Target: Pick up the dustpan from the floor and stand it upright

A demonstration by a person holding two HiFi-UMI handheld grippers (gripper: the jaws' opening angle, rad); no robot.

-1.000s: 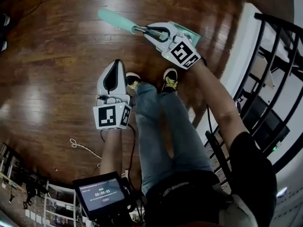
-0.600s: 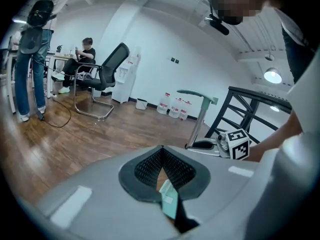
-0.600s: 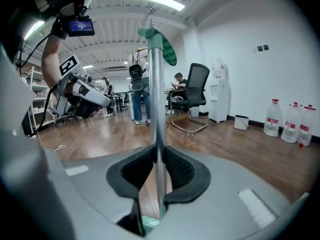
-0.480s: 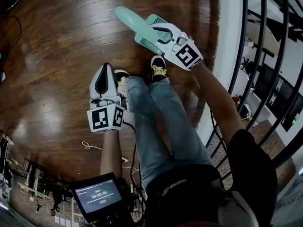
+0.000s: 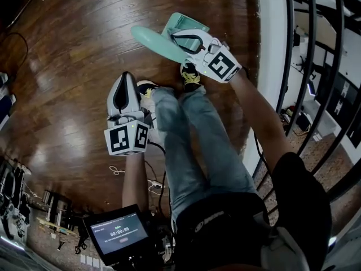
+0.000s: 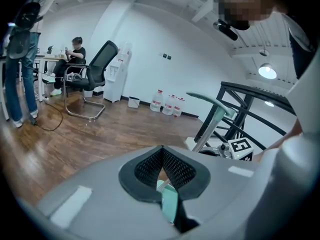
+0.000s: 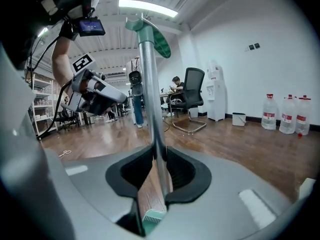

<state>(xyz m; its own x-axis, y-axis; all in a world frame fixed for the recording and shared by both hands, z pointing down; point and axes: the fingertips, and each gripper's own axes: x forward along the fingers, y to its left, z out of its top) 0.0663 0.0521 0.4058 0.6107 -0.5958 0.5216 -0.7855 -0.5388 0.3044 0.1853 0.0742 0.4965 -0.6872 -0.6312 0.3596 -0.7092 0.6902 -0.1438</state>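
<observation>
The teal dustpan hangs above the wood floor in front of the person's shoes. In the head view its pan [image 5: 180, 22] lies beyond the right gripper [image 5: 190, 40] and its teal grip [image 5: 153, 40] points left. The right gripper is shut on the dustpan's metal shaft [image 7: 152, 104]; its jaws have just been opening a little, with both pads still against the shaft. The shaft stands near upright in the right gripper view, with the pan's edge [image 7: 152, 218] below. The left gripper [image 5: 125, 84] hovers beside the left shoe, tips together, holding nothing I can make out.
A black stair railing [image 5: 307, 66] and a white ledge [image 5: 272, 49] run along the right. The person's legs and shoes [image 5: 190, 78] stand between the grippers. A cable [image 5: 115, 170] lies on the floor. An office chair [image 6: 95, 69] and water bottles [image 6: 167, 104] stand by the far wall.
The right gripper has swung the dustpan: the pan now lies beyond the jaws and the handle sits closer. Both grippers and the person have shifted towards the railing.
</observation>
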